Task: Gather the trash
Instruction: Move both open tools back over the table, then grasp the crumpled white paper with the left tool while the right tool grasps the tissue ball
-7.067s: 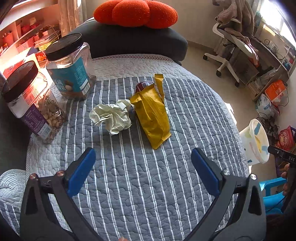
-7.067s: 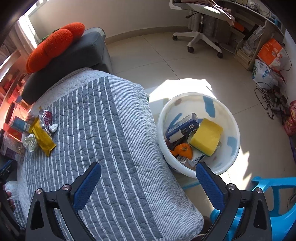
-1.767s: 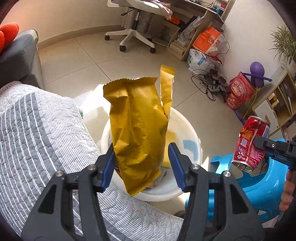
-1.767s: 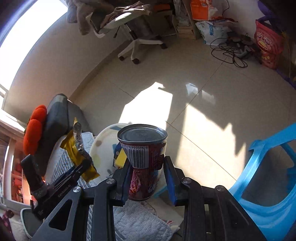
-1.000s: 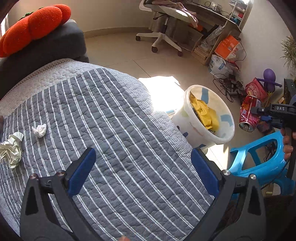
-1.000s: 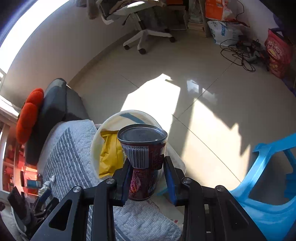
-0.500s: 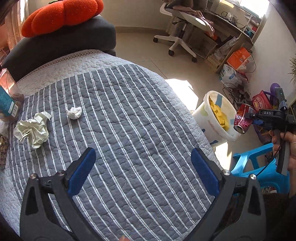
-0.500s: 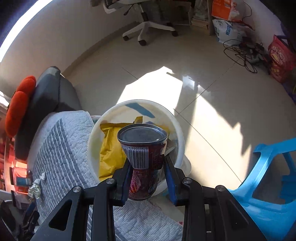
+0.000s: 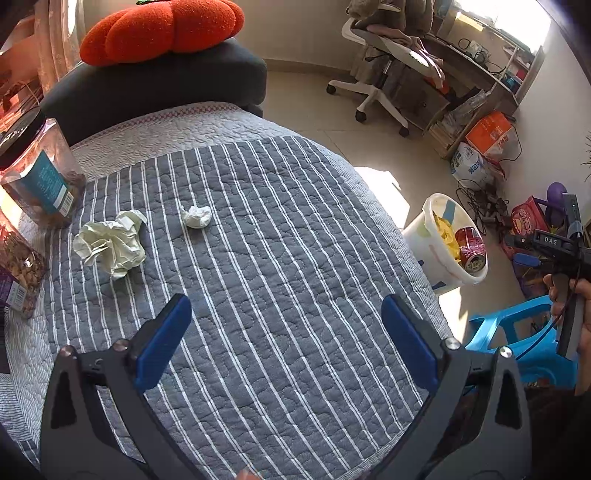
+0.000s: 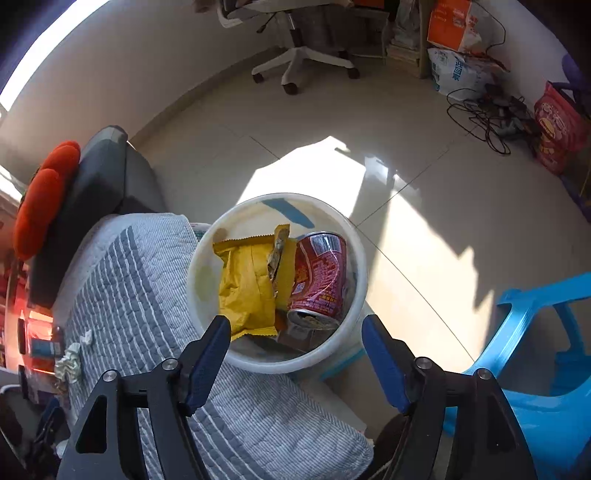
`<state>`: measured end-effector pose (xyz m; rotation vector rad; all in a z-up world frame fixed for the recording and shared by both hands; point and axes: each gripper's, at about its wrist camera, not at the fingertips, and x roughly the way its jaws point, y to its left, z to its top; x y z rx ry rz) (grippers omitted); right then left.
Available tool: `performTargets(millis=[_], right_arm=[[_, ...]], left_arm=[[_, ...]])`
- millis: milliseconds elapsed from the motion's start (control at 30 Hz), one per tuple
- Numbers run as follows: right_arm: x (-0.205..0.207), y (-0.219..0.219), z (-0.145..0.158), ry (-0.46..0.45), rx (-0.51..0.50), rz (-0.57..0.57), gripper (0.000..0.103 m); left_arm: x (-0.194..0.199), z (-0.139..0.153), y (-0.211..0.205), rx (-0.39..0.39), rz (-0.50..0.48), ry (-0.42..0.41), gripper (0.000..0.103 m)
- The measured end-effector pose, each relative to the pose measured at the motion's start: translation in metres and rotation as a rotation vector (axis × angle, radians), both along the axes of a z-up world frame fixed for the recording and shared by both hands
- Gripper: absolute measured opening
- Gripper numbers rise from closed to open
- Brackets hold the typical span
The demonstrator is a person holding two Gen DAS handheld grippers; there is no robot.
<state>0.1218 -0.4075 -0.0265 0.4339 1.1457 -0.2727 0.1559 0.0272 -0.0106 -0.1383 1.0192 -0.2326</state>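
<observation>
My left gripper [image 9: 286,328] is open and empty above the grey striped quilt [image 9: 258,277]. A large crumpled paper ball [image 9: 110,245] and a small white paper wad [image 9: 197,216] lie on the quilt ahead of it, to the left. My right gripper [image 10: 295,350] is open and empty just above the white bucket [image 10: 354,258]. A red can [image 10: 319,277] and a yellow snack wrapper [image 10: 247,284] lie inside the bucket. The bucket also shows in the left wrist view [image 9: 424,236], off the quilt's right edge.
Two snack jars [image 9: 38,177] stand at the quilt's left edge. A dark cushion with an orange pillow [image 9: 162,29] is behind. A blue plastic stool [image 10: 535,350] stands right of the bucket. An office chair [image 9: 384,59], bags and cables are on the floor beyond.
My right gripper has opened and the red can has dropped into the bucket beside the yellow wrapper. My left gripper has swung further left over the quilt, towards the paper balls.
</observation>
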Motion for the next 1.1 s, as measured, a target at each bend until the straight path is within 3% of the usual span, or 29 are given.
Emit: performTargets(millis=[267,567,800,1000,1100], right_arm=[[-0.005,0.042,0.015,-0.032,-0.016,0.078,0.079],[0.004,0.106,0.019,-0.052,-0.062,0.21,0.083],[0.02,0.148,-0.001,-0.014,-0.077,0.268,0.083],[0.038,0.185,-0.02,0.028,-0.108,0.333,0.083],[0.046,0.201,-0.029,0.045,-0.099,0.357,0.083]], left_arm=[[-0.014,0.016,0.025,0.054,0.033,-0.023,0.102],[-0.025,0.023,0.107,0.081,0.188,-0.009,0.102],[-0.015,-0.004,0.151,0.077,0.292,0.085,0.102],[0.015,-0.033,0.146,0.077,0.311,0.172,0.102],[0.035,-0.046,0.141,0.033,0.333,0.193,0.101]])
